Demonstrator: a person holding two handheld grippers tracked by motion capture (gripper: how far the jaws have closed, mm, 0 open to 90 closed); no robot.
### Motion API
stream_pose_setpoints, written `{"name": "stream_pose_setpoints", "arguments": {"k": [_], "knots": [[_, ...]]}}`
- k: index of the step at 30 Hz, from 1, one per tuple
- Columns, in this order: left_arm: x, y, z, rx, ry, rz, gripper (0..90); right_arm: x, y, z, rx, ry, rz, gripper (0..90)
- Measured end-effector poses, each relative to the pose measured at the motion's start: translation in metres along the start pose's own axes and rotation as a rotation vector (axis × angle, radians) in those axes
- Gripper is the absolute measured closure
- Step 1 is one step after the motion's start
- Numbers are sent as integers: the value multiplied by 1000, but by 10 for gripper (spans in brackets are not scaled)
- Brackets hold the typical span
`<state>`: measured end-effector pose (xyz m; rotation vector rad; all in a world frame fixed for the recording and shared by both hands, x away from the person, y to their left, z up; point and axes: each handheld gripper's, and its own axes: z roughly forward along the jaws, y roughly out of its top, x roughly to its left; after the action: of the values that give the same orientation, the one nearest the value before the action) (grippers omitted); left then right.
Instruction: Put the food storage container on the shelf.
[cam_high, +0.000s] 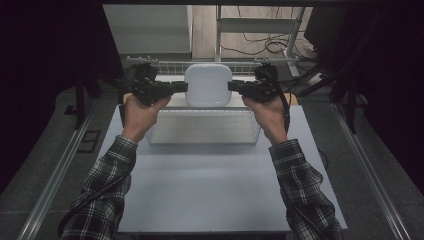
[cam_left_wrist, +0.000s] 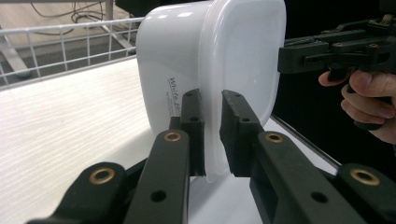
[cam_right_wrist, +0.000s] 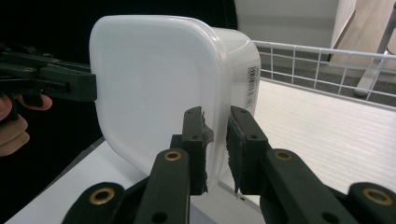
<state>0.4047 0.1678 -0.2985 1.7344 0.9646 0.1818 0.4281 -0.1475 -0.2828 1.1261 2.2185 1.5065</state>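
Overhead, a person in plaid sleeves (cam_high: 107, 185) reaches forward across a pale grey table (cam_high: 210, 185), one black two-jaw gripper in each hand, both holding a white plastic container (cam_high: 208, 84) between them. It is a rounded-square tub with its lid on, held up on edge above a white wooden surface (cam_left_wrist: 60, 126) at the far side of the table, with a white wire basket (cam_high: 205, 127) just in front of it and a wire rail (cam_high: 165, 65) behind. At the tub's left side, the left gripper (cam_high: 181, 87) meets its edge; in the left gripper view its jaws are nearly closed, pinching the lid's rim (cam_left_wrist: 212, 135) between them, with small printed writing on the tub wall beside them. From the opposite side, the right gripper (cam_high: 234, 86) does the same; in the right gripper view its jaws stand narrow, clamped on the rim (cam_right_wrist: 215, 140), and a barcode label (cam_right_wrist: 252, 86) shows on the tub's side. Each gripper view also shows the other gripper and the fingers holding it on the far side of the tub
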Motion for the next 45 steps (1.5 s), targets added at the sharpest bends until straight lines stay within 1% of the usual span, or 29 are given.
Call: {"name": "stream_pose_setpoints", "arguments": {"k": [4,10,13,14,17,20,22,23,24,25,26,28,30,33,35,36,38,41,45], "knots": [[7,-2,-1,-1,2,-20,797,-1,2,9,18,4,12,770],[14,-5,-3,13,24,-39,783,2,3,18,45,23,29,768],[17,-6,0,20,41,-45,745,3,4,22,51,31,41,763],[18,-6,1,11,40,-48,729,3,4,23,52,33,41,757],[21,-5,4,8,28,-51,702,3,6,25,51,19,42,726],[21,-3,9,21,40,-46,657,1,8,29,53,14,55,671],[22,-1,11,30,51,-43,645,0,9,32,53,15,58,638],[22,-1,13,32,53,-50,641,-1,9,33,52,18,61,634],[24,-1,14,35,52,-52,641,-2,9,34,49,17,60,634],[25,0,15,36,51,-63,643,-3,9,35,49,13,60,633],[26,0,17,39,49,-62,644,-4,10,37,52,6,56,633],[29,0,19,31,34,-84,639,-7,9,40,54,1,65,620],[32,2,20,33,20,-102,639,-10,9,41,53,12,82,617],[35,3,22,36,16,-112,629,-12,10,44,55,15,85,597],[36,4,24,36,36,-114,600,-11,10,45,59,0,78,575],[36,5,25,36,51,-110,576,-11,10,46,61,-19,65,570],[37,6,26,30,69,-113,569,-9,10,48,61,-56,38,555],[39,9,29,30,90,-112,534,-10,11,49,52,-73,41,541],[42,11,32,27,115,-99,486,-11,12,53,42,-90,47,516]]}}
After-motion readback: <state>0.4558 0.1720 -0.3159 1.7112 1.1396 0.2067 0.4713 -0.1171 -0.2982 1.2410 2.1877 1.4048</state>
